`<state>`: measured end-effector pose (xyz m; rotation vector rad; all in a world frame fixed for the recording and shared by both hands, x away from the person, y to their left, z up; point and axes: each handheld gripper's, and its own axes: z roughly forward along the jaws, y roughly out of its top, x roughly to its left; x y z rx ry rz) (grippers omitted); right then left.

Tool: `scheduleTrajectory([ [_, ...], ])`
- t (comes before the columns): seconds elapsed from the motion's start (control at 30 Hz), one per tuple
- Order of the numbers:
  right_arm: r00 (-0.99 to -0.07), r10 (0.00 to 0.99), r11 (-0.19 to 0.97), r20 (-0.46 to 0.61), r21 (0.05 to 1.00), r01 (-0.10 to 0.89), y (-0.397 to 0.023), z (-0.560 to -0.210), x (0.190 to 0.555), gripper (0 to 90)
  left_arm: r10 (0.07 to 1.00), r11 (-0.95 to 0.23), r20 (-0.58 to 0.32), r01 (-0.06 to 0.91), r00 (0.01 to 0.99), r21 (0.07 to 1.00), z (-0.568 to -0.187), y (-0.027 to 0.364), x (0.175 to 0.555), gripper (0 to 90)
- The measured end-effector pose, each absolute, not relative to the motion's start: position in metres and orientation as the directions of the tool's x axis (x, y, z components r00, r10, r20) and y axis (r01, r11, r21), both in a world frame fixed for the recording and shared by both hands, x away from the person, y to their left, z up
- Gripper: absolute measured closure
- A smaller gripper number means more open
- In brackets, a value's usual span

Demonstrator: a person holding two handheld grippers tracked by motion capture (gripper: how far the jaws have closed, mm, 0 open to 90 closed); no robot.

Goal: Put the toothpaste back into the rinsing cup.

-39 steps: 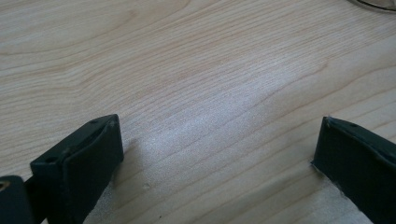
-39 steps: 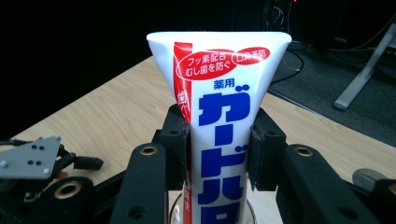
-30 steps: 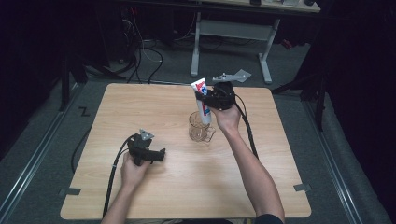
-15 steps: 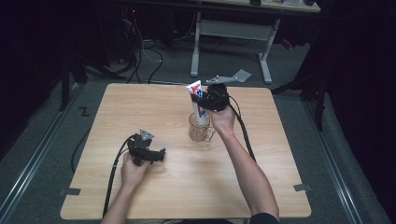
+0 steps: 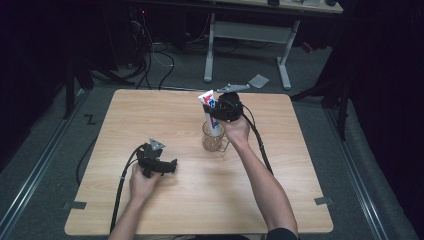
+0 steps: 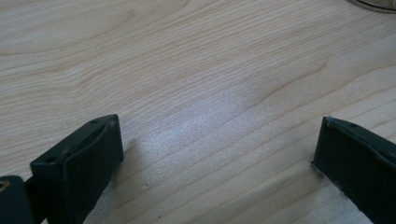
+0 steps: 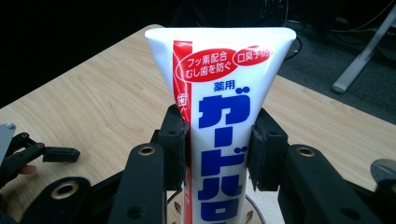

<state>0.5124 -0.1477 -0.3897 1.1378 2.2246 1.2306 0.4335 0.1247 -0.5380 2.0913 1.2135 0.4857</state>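
The right gripper view is showing the right gripper clamping an upright toothpaste tube over the glass mug, likely standing it inside, while the left gripper is lying gaping and empty on the table.

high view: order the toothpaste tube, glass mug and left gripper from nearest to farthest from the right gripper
1. Toothpaste tube: clamped in the right gripper.
2. Glass mug: directly below the tube, mid-table.
3. Left gripper: resting on the table, toward the person's left.

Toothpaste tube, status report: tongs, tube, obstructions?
Right tongs shut on toothpaste tube, held upright over glass cup. Left tongs open, on the table. Nothing in the way.
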Motion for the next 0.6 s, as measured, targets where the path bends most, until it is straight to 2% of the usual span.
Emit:
scheduleTrajectory([
  [0.6, -0.613, 0.787, 0.323, 0.070, 0.800, 0.506, -0.147, -0.405, 0.511, 63.2, 0.866, -0.349, -0.010, 0.618, 0.500, 0.704, -0.538, 0.125, 0.434, 1.6],
])
